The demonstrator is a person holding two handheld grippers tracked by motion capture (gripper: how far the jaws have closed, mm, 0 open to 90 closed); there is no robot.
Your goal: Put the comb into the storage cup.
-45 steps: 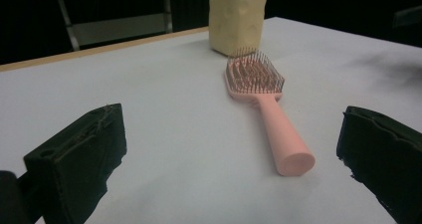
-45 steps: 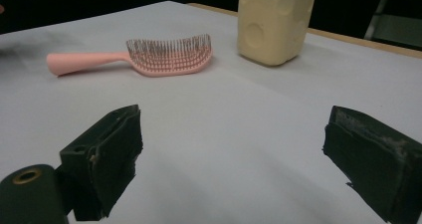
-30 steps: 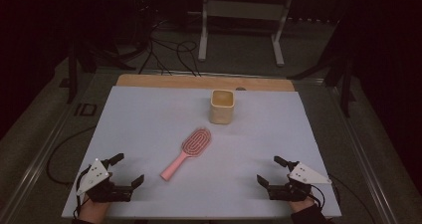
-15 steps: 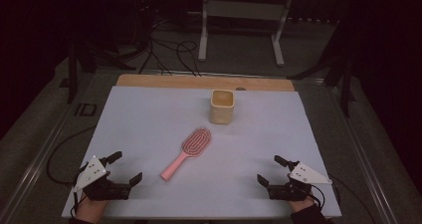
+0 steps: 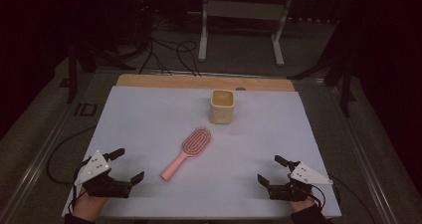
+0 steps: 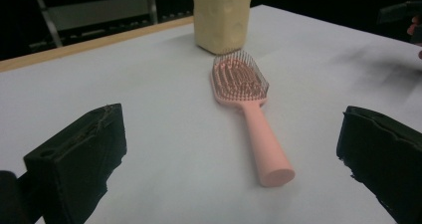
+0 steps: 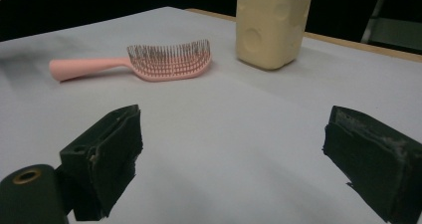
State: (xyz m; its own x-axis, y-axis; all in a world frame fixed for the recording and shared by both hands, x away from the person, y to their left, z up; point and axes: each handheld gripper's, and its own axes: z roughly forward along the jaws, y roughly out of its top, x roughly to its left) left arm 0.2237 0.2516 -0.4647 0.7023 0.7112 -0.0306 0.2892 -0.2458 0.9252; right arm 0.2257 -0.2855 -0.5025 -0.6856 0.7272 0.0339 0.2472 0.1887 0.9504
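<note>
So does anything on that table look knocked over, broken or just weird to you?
Nothing stands out. The pink hairbrush lies flat, bristles up, set at a slant on the white table. The yellow cup stands upright beyond it, apart from it. Both the left gripper and right gripper are open, holding nothing.

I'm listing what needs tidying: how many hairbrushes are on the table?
1. A single pink hairbrush lies bristles up near the middle of the white table, its head toward the yellow cup and apart from it. Nothing there could hide another.
</note>
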